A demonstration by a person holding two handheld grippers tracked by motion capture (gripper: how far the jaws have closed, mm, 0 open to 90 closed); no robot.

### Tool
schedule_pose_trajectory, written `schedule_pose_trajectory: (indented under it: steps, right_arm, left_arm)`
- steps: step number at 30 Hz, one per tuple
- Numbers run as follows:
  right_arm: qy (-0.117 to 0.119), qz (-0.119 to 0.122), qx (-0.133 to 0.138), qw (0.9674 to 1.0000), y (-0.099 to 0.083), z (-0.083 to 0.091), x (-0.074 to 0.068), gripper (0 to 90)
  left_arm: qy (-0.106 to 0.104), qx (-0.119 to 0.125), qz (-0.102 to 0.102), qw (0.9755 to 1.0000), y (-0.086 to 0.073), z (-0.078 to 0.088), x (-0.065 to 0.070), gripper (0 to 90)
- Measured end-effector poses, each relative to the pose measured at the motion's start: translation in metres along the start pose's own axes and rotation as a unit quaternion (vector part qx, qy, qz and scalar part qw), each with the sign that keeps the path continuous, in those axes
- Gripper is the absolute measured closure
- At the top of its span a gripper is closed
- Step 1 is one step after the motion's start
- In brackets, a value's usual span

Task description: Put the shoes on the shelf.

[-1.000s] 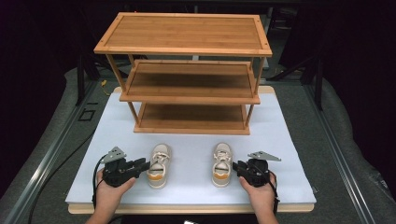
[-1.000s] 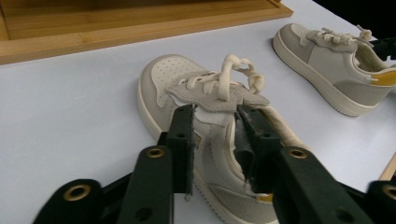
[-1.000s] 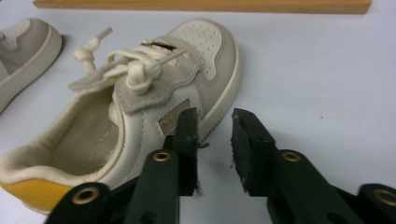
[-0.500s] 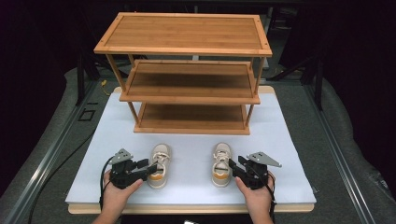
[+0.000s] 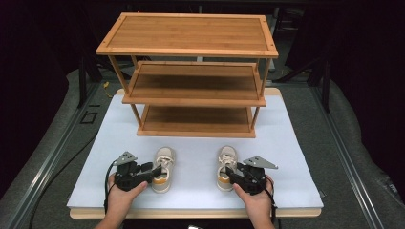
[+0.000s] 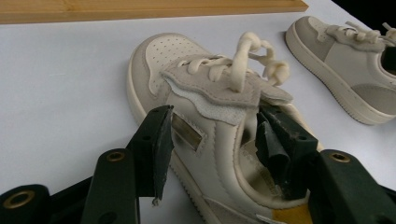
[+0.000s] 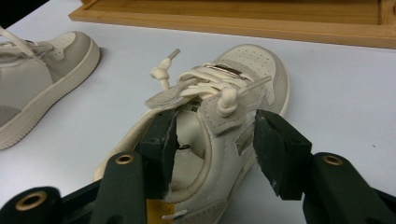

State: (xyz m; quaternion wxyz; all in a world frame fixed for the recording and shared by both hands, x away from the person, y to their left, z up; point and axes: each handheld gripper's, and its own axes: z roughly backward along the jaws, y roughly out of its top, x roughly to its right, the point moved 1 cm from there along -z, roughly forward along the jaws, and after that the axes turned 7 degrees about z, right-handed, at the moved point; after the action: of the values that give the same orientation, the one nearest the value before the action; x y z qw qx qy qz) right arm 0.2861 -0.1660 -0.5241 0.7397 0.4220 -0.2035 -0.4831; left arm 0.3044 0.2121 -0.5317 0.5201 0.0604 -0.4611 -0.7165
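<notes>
Up at the far end of the white board (image 5: 291, 138) sits the wooden three-tier shoe rack (image 5: 191, 71), and as far as I can see every shelf on it is bare, so nothing has been put away yet if the rack is where these are going.

Nearer the person, both little cream sneakers sit flat on the board, well apart from each other and toes pointing at the rack. Left shoe (image 5: 162, 169) is on the near left, right shoe (image 5: 226, 167) on the near right.

The left gripper (image 5: 152, 172) comes in from the left at the heel end of its shoe. From the left gripper view its jaws have just been opening and now stand apart: one outside the side wall with a visible gap, the other down in the collar opening behind the left shoe's (image 6: 205, 121) tongue. Not squeezing that I can see.

Same deal with the right gripper (image 5: 232, 175). Its jaws have also just been opening; one sits inside the right shoe's (image 7: 219, 126) opening, the other clear of the outer side.

So my read: both shoes are straddled but not clamped, and it's either a release or a lineup. Lifting and shelving both is all still to do.
</notes>
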Motion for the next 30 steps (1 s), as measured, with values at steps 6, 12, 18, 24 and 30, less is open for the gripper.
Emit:
schedule_pose_trajectory:
  steps: [6, 12, 18, 24, 30]
  right_arm:
    - [0.011, -0.027, -0.008, 0.9995, -0.002, -0.003, 0.007, 57.8]
    - [0.031, -0.023, -0.015, 0.9991, 0.002, -0.008, 0.000, 59.2]
    - [0.043, -0.007, -0.014, 0.9990, 0.006, -0.018, -0.013, 60.4]
    - [0.059, 0.007, -0.017, 0.9981, 0.010, -0.025, -0.024, 61.1]
    - [0.063, 0.005, -0.013, 0.9979, 0.013, -0.032, -0.033, 61.1]
  left_arm:
    - [-0.009, -0.008, 0.022, 0.9997, 0.002, -0.005, 0.000, 54.4]
    - [-0.006, -0.010, 0.003, 0.9999, 0.005, -0.017, 0.014, 55.5]
    - [-0.002, -0.009, -0.003, 1.0000, 0.007, -0.027, 0.024, 56.0]
    - [0.000, -0.005, -0.004, 1.0000, 0.009, -0.035, 0.031, 56.2]
    - [0.000, -0.007, -0.004, 1.0000, 0.010, -0.039, 0.035, 56.2]
